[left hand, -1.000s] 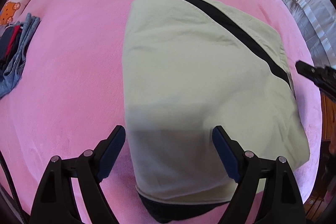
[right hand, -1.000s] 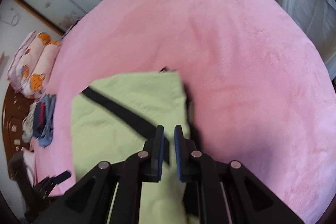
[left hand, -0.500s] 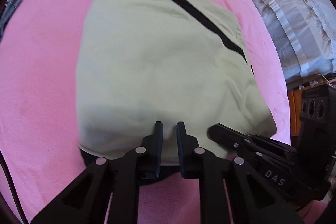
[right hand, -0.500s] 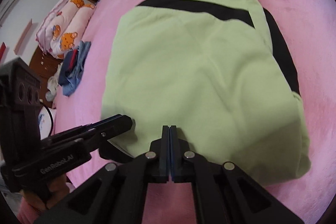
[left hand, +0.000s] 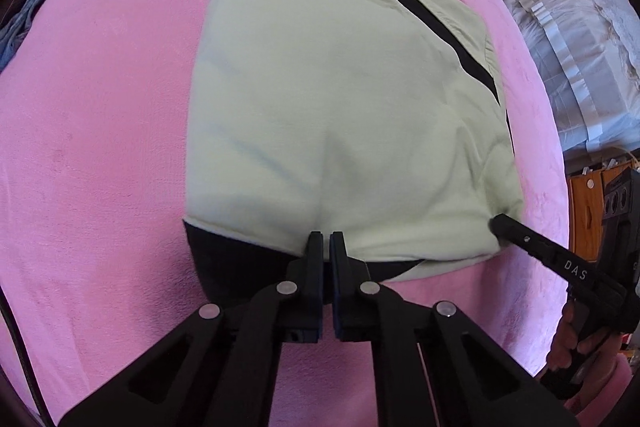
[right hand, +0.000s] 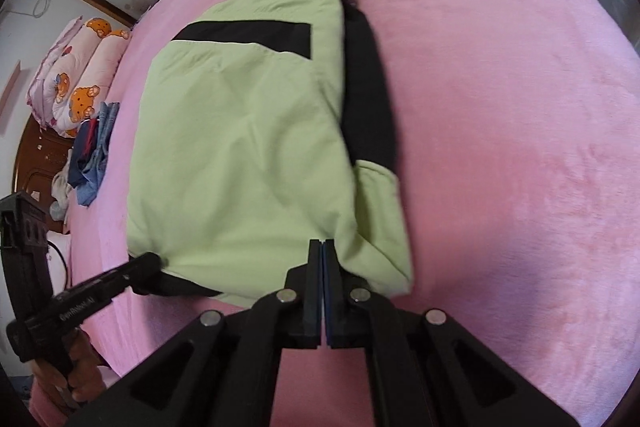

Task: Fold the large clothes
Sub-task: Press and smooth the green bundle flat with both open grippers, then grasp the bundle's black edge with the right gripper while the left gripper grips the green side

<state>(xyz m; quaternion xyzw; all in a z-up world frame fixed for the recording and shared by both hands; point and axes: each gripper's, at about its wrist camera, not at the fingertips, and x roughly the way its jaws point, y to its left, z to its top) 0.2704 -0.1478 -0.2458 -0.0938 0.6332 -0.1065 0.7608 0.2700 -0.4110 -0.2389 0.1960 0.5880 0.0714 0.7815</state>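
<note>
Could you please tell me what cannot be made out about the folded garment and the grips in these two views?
- Left gripper: own fingers hide whether cloth is pinched.
- Right gripper: likewise.
- Folded garment: lower layers hidden beneath top layer.
- Clothes pile: too small.

Left gripper (left hand: pixel 325 235), right gripper (right hand: pixel 321 242): fingers together

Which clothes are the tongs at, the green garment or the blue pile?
The green garment, folded flat with a black stripe: left tongs and right tongs both meet its near edge, shut. The blue pile lies crumpled by the pillows.
</note>
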